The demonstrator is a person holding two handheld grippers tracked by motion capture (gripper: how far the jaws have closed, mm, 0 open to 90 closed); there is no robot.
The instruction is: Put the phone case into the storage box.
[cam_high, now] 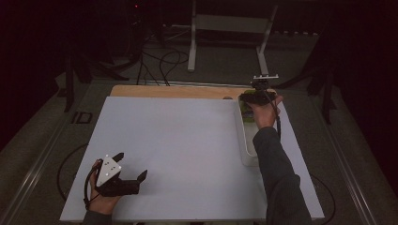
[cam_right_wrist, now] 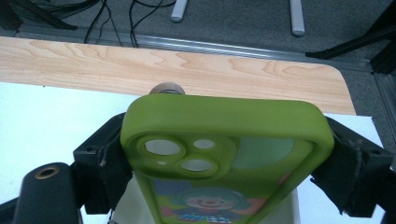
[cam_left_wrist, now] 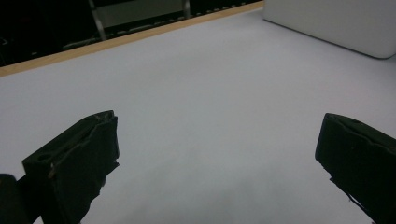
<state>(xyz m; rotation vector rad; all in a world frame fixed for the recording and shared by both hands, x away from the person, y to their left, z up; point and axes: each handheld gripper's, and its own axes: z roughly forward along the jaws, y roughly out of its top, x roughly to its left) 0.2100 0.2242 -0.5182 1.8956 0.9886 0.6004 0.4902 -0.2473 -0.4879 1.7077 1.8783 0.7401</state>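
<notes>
A green phone case (cam_right_wrist: 224, 126) with camera cut-outs and a clown picture is clamped by its two long sides between the jaws of my right gripper (cam_right_wrist: 229, 161). In the high view that right gripper (cam_high: 255, 97) hovers over the far end of a long white tray (cam_high: 248, 152) at the table's right, with the green case (cam_high: 246, 112) under it. My left gripper (cam_high: 131, 165) rests near the front left corner of the white table surface. Its jaws are spread wide. In the left gripper view, bare white surface lies between the left gripper (cam_left_wrist: 219, 156) jaws.
A wooden strip (cam_high: 173, 91) runs along the table's far edge. A small round brownish object (cam_right_wrist: 166, 87) sits on it just beyond the case. The white tray's corner (cam_left_wrist: 336, 23) appears far ahead of the left gripper. Cables and metal stand legs (cam_high: 191, 42) lie on the floor behind.
</notes>
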